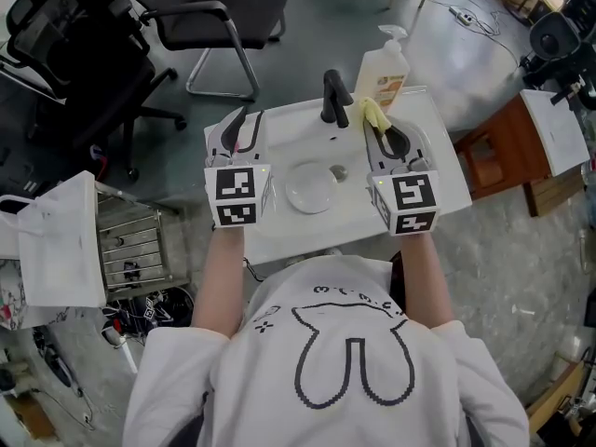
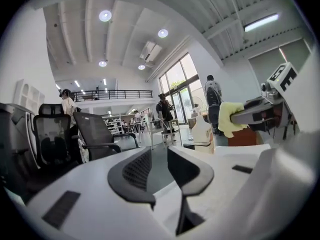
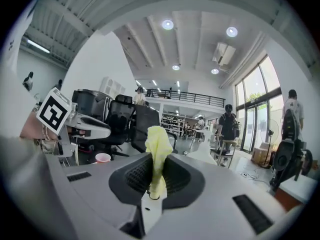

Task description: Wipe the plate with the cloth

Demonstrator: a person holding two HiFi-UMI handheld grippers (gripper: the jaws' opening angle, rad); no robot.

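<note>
The plate [image 1: 312, 189] lies loose and flat in the sink [image 1: 279, 236], in the middle of the head view, and nothing holds it. I think it may slide or spin away when the cloth [image 1: 371, 112] rubs it. It may also knock on the hard sink wall. The left gripper [image 1: 244, 124] is up at the left side of the sink. Its jaws stand a little apart with nothing between them, so it cannot steady the plate right now. The plate is thin and flat, so it may be hard to pinch by its rim. The right gripper [image 1: 386, 133] is at the right side of the sink, and its jaws are closed on the yellow cloth. Only a small part of the cloth is pinched, and the rest sticks up past the tips. A hard rub may pull it out. The tap [image 1: 333, 96] and the soap bottle [image 1: 382, 74] stand just behind the right gripper, at the top middle of the frame. A quick swing may bump the bottle over. The sink holds only the plate, and the plate looks bare. The bottle looks about full of pale soap. A pink cup [image 3: 102, 157] shows at the lower left of the right gripper view, and I cannot tell what is in it.
</note>
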